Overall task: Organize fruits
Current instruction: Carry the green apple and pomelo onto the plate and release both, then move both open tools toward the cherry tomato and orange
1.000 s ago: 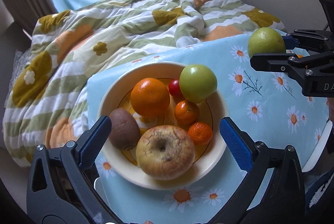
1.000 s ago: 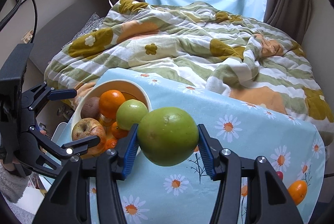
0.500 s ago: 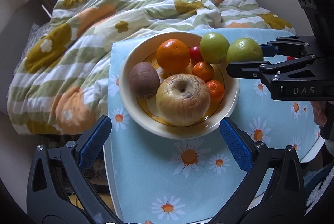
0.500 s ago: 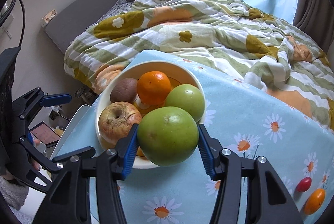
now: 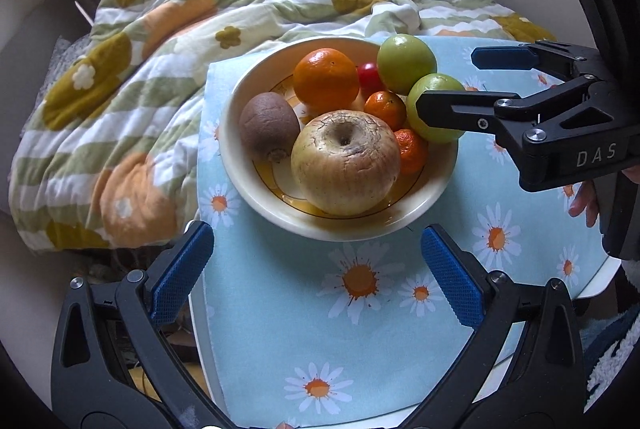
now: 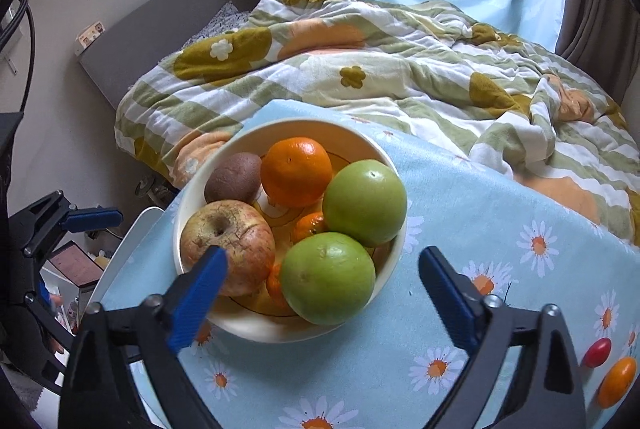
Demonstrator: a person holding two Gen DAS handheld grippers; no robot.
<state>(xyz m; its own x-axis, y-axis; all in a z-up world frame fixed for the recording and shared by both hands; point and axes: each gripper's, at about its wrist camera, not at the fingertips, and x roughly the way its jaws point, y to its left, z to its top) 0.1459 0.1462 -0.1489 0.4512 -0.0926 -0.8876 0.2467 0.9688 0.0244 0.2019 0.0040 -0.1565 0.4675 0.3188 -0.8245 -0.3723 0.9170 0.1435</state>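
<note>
A cream bowl [image 5: 256, 189] [image 6: 248, 325] stands on the daisy tablecloth and holds several fruits: a wrinkled apple [image 5: 346, 161] [image 6: 228, 245], an orange [image 5: 326, 79], a kiwi [image 5: 268, 127], small tangerines, a red tomato and two green apples. The nearer green apple [image 6: 328, 277] [image 5: 434, 109] rests at the bowl's right rim. My right gripper [image 6: 322, 281] [image 5: 452, 81] is open, its jaws spread either side of that apple without touching it. My left gripper [image 5: 318, 269] is open and empty, just in front of the bowl.
A red tomato [image 6: 596, 351] and a small orange fruit [image 6: 616, 381] lie on the cloth at the right. A rumpled flowered quilt [image 6: 400, 77] covers the bed behind the table. The table's left edge [image 5: 196, 309] drops to the floor.
My right gripper has lowered the green apple into the bowl and opened, letting it go. The left gripper has drawn back a little and stayed open.
</note>
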